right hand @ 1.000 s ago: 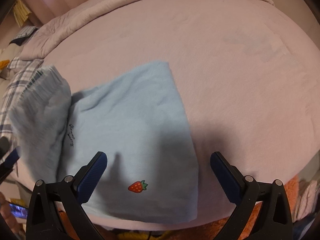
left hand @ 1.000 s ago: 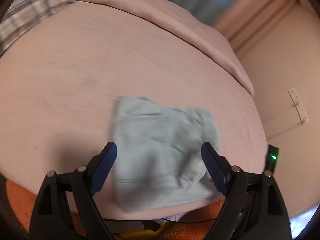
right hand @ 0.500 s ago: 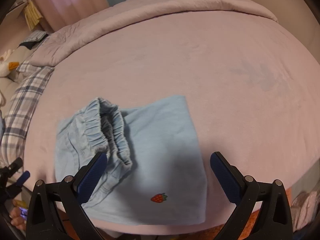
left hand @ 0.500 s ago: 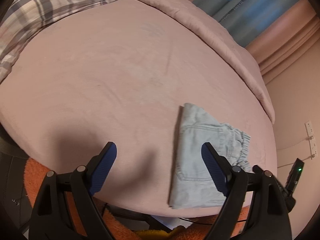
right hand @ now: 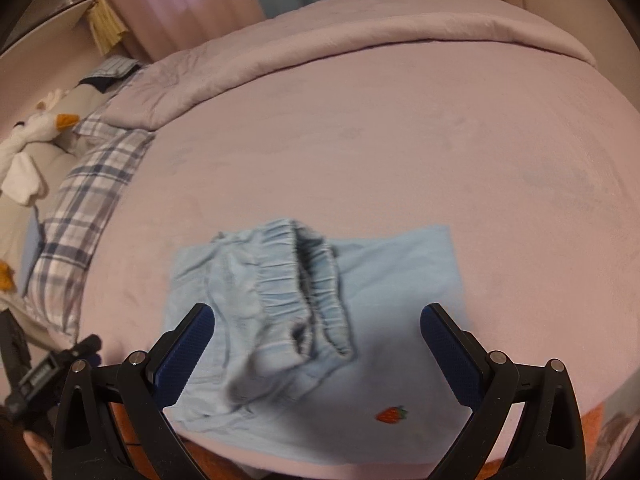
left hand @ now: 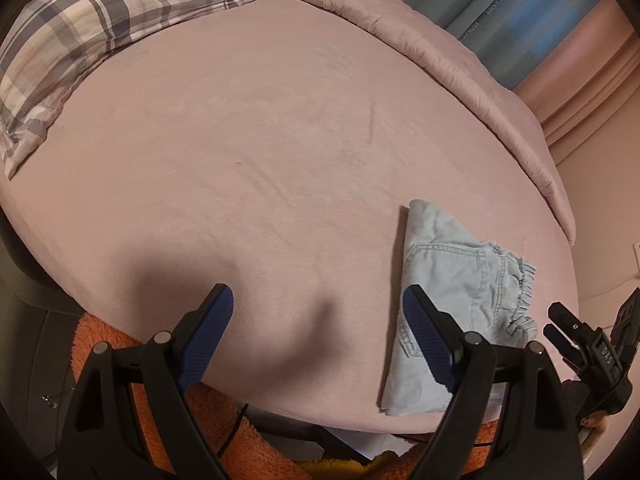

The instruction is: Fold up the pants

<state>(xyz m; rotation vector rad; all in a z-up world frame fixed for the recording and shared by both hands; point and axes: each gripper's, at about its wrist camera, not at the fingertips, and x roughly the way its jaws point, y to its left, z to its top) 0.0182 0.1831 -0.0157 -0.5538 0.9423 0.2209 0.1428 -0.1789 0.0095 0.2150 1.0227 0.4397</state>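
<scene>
The light blue pants (right hand: 312,312) lie folded on the pink bed (right hand: 400,140) near its front edge, with the elastic waistband (right hand: 308,276) on top and a small strawberry patch (right hand: 391,415) on the lower layer. My right gripper (right hand: 316,344) is open and empty, just above the pants. In the left wrist view the pants (left hand: 452,292) lie at the right, partly behind my right finger. My left gripper (left hand: 320,332) is open and empty over bare sheet, left of the pants. The right gripper also shows at the left wrist view's right edge (left hand: 568,336).
A plaid pillow (left hand: 100,20) lies at the bed's far left. A rolled pink duvet (left hand: 440,52) runs along the far side. A white goose plush (right hand: 36,132) sits beyond the pillow. An orange fuzzy fabric (left hand: 200,420) lies below the bed's front edge. Curtains (left hand: 540,8) hang behind.
The waistband half of the pants has dropped onto the lower layer, completing a fold. My left gripper has swung away to the left of the pants. Both grippers have pulled back.
</scene>
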